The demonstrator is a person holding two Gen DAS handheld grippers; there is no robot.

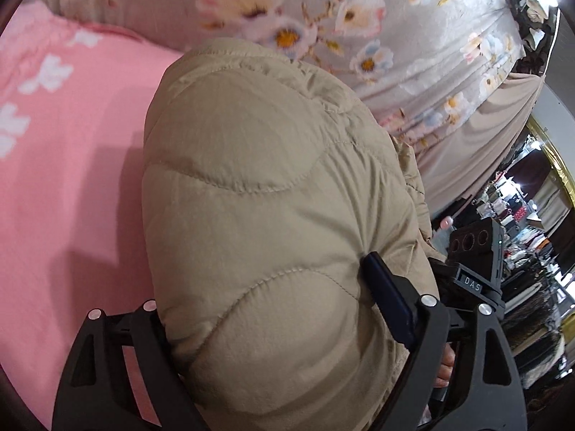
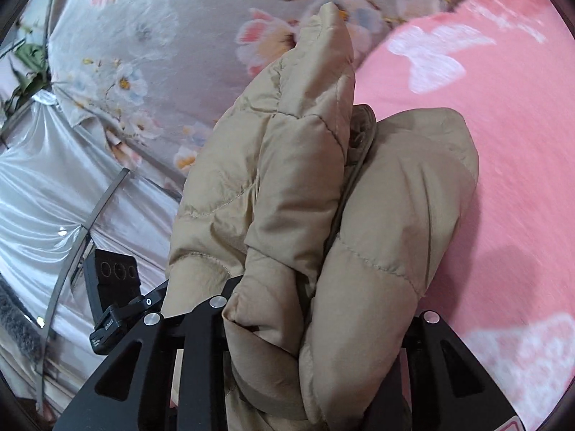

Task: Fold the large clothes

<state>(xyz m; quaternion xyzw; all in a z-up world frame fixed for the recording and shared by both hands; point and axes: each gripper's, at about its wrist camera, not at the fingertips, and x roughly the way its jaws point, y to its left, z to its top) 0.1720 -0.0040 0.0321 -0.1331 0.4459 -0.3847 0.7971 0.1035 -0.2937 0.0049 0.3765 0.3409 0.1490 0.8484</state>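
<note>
**Ana:** Over the pink blanket [image 1: 54,186] we go, and the left gripper [image 1: 273,309] is pointing out across the bed with a fat bundle of the beige puffer jacket [image 1: 258,186] wedged between its fingers. One dark pad [image 1: 386,298] is pressed into the quilting on the right side; the opposite one is buried under fabric.

**Ben:** So its jaws are spread wide, but only because the padding fills them. It's clamped on that jacket.

**Ana:** Right. And the right gripper [image 2: 305,327], seen from its own camera, is aimed the same way, towards the grey floral sheet [image 2: 172,43]. Two thick folds of jacket [image 2: 323,215] stand up out of it, side by side.

**Ben:** Fingertips?

**Ana:** Hidden by the cloth. The jaws sit apart with the folds packed between them, so it's gripping too.

**Ben:** How does the garment look?

**Ana:** Puffy, matte beige, curved stitch lines across the panels. In the left view it's one rounded mound; in the right view it's bunched, a tall fold rising to a point, a rounder lump beside it, darker lining in the crease between.

**Ben:** And it sits where?

**Ana:** Held up above the bed, the pink blanket to one side and the floral sheet to the other.
</note>
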